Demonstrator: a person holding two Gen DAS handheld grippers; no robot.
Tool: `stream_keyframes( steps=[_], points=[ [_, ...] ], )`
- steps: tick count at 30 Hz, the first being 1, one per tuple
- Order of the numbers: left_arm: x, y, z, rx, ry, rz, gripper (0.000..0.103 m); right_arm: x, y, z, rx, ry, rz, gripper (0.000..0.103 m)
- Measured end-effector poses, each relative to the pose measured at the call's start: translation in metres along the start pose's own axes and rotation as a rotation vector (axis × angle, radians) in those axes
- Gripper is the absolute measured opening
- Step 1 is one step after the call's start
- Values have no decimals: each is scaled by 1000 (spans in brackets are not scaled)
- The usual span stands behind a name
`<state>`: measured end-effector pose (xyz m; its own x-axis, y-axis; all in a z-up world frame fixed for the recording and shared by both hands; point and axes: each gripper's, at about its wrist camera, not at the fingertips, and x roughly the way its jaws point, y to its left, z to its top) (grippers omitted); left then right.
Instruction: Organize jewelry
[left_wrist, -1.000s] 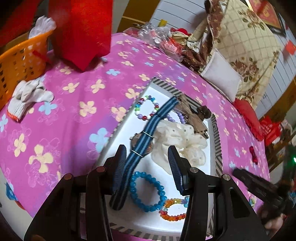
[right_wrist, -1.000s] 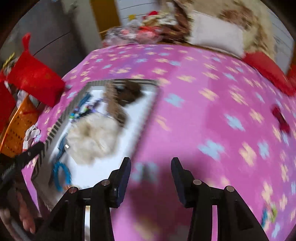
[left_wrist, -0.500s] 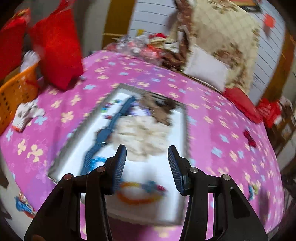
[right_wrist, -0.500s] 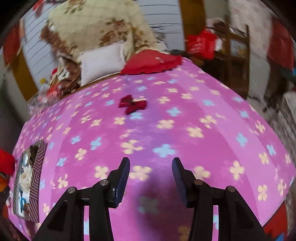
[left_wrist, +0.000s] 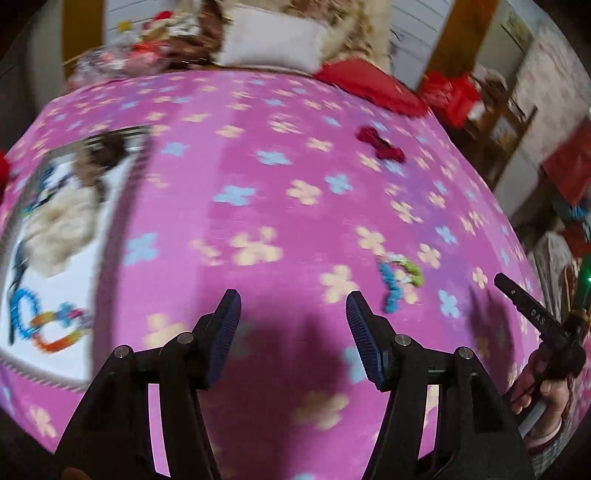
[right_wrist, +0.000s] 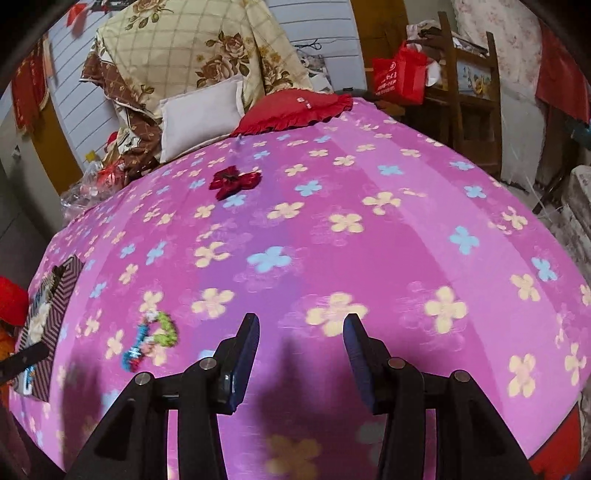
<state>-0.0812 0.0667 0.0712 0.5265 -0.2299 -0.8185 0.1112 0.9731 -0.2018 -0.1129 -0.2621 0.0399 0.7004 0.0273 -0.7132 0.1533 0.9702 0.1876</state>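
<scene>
Pink floral bedspread (left_wrist: 280, 155) now fills both views; left gripper (left_wrist: 293, 321) just widened, right gripper (right_wrist: 301, 354) released, both empty, probably heading for the beaded bracelet (right_wrist: 151, 341).

Black left gripper (left_wrist: 293, 314) and right gripper (right_wrist: 301, 341): blue ribbed pads, silver screws; pale cuff (left_wrist: 543, 430) at hand (left_wrist: 537, 387).
</scene>
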Motion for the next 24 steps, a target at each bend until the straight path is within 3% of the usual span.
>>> stream_keyframes(
  steps=[7,12,13,14,17,24],
  points=[
    [64,-61,18,131,83,-71,58,-8,-44,-2,62,1,4,45],
    [92,-84,22,215,112,-91,31,-5,-48,-2,68,17,17,45],
    [94,-87,22,230,115,-68,12,-3,-46,0,67,22,24,45],
    [97,-88,22,247,124,-40,8,0,-43,2,64,29,32,45],
    [92,-74,27,220,108,-22,3,8,-29,9,34,45,52,45],
    [67,24,46,55,30,82,3,42,28,47,-94,73,76,45]
  ],
)
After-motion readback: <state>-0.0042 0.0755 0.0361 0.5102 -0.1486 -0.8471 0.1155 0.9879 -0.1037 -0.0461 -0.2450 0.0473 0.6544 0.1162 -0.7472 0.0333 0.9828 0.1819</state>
